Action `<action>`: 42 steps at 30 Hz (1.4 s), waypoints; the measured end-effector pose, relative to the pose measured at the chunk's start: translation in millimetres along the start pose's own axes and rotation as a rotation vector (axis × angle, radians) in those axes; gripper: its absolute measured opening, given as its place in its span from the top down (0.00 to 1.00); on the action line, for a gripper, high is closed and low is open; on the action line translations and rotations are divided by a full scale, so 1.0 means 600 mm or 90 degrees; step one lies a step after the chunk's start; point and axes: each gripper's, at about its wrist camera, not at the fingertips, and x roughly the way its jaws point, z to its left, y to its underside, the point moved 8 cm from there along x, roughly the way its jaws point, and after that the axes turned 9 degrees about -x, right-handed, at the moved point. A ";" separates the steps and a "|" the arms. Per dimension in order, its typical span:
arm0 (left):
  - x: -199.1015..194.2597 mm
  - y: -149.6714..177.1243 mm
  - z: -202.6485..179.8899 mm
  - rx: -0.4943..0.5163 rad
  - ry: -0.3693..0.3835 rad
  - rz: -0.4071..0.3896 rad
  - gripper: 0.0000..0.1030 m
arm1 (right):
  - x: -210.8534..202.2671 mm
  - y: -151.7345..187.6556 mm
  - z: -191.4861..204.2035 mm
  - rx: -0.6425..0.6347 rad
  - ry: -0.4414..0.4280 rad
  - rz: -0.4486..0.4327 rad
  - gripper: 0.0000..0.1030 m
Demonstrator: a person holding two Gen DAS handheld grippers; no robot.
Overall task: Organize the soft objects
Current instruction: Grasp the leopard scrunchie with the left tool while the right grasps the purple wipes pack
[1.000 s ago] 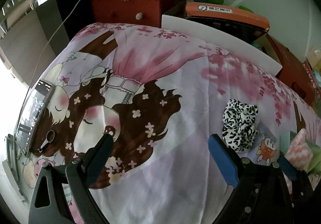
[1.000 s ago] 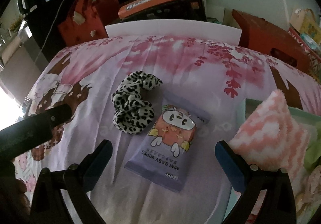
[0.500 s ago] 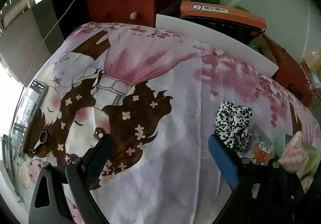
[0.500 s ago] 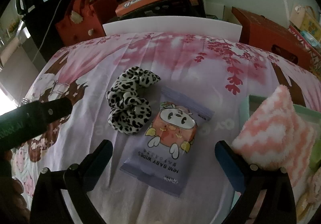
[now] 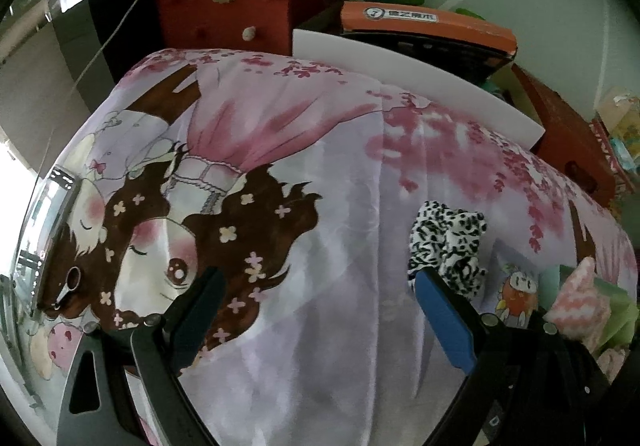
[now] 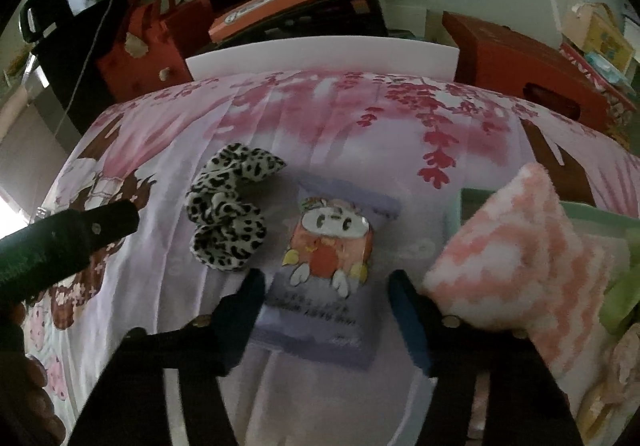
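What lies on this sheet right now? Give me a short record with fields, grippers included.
surface: cartoon-print sheet
centre: baby wipes pack, lying flat
beside it: leopard-print scrunchie, apart from the pack
far side of the pack: pink-and-white fuzzy cloth in a pale green bin
right gripper: jaws have just been closing, pack between them, grip not yet evident
left gripper: jaws open, nothing between them

Cartoon-print bedsheet (image 6: 360,134) under leopard scrunchie (image 6: 228,214), wipes pack (image 6: 328,266), phone (image 5: 44,230).
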 end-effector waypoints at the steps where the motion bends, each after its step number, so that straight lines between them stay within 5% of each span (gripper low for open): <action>1: 0.000 0.000 -0.002 -0.001 0.003 0.001 0.07 | -0.001 0.000 -0.004 0.004 0.001 0.000 0.44; 24: 0.034 0.019 -0.079 0.008 0.121 0.038 0.08 | -0.016 0.000 -0.016 0.021 -0.037 -0.006 0.49; 42: 0.064 0.049 -0.114 0.026 0.170 0.087 0.59 | -0.013 -0.001 -0.016 0.016 -0.038 -0.002 0.49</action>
